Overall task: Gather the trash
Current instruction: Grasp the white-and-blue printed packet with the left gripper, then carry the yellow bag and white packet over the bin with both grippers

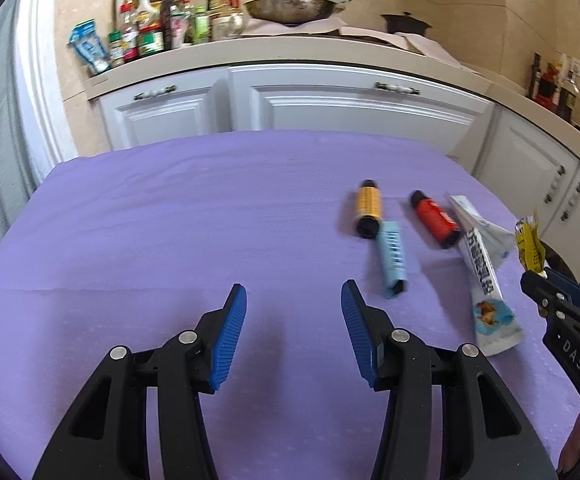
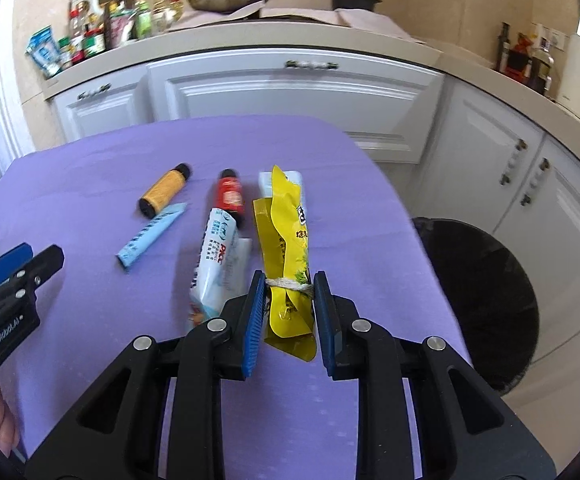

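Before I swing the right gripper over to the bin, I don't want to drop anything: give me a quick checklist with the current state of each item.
1. Right gripper closed on the yellow wrapper at its string tie: ok.
2. Wrapper lifted fully off the purple mat: cannot tell.
3. Black bin open, right of the table: ok.
4. Left gripper open, holding nothing, away from the path: ok.
5. White tube beside the wrapper not snagged: cannot tell.
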Action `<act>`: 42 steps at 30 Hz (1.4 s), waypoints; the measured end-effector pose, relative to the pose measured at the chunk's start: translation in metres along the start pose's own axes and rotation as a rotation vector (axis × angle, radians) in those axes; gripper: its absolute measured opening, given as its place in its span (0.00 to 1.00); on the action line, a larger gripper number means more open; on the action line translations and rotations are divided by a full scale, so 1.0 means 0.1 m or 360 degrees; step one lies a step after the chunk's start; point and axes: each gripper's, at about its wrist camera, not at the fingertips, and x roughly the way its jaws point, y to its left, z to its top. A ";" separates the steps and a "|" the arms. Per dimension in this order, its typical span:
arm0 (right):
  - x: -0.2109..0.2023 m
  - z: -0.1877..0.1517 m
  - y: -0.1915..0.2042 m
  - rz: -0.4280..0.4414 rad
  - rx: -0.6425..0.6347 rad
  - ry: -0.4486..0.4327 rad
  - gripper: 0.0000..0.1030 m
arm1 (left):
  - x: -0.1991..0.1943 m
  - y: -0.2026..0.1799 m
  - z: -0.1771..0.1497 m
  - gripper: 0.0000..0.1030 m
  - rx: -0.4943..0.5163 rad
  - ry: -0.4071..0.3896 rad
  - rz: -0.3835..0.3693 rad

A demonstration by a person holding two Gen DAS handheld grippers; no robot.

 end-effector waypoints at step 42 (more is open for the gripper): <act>-0.17 -0.35 -1.16 -0.0140 0.0348 -0.0049 0.23 | 0.07 -1.13 -0.13 0.21 0.0315 0.0025 -0.0183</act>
